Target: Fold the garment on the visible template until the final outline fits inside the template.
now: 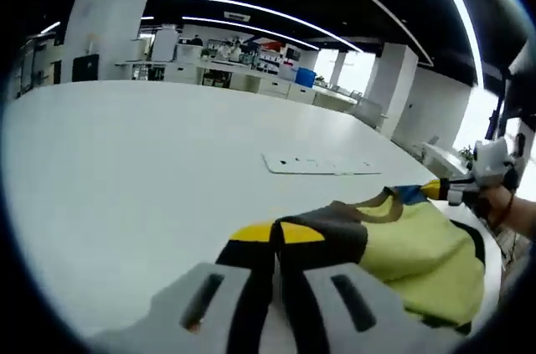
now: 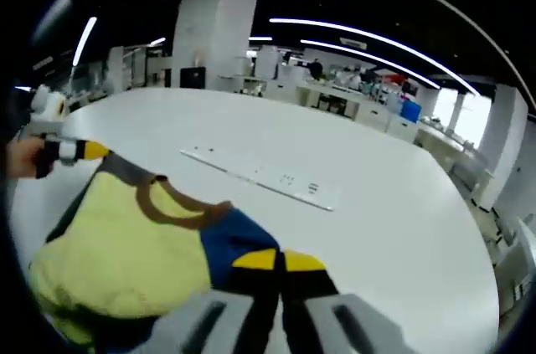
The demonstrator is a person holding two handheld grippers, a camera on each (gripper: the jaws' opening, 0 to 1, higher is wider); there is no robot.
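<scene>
Garment, yellow-green with brown collar, lies bunched at lower right of white counter. Left gripper jaws pinch its grey edge; right gripper jaws pinch its blue sleeve. No legible writing. Flat power strip mid-counter; open-plan office behind.

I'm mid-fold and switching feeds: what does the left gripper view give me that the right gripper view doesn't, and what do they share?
Left gripper view alone: the left gripper, jaws shut on a dark grey part of the yellow-green garment with brown collar, and bright windows far right.

Right gripper view alone: the right gripper, jaws shut on the garment's blue part, with the brown neckline's open curve facing the camera.

Both: the white table, the flat white panel lying on it beyond the garment, the other gripper pinching the far edge, and the office behind.
</scene>
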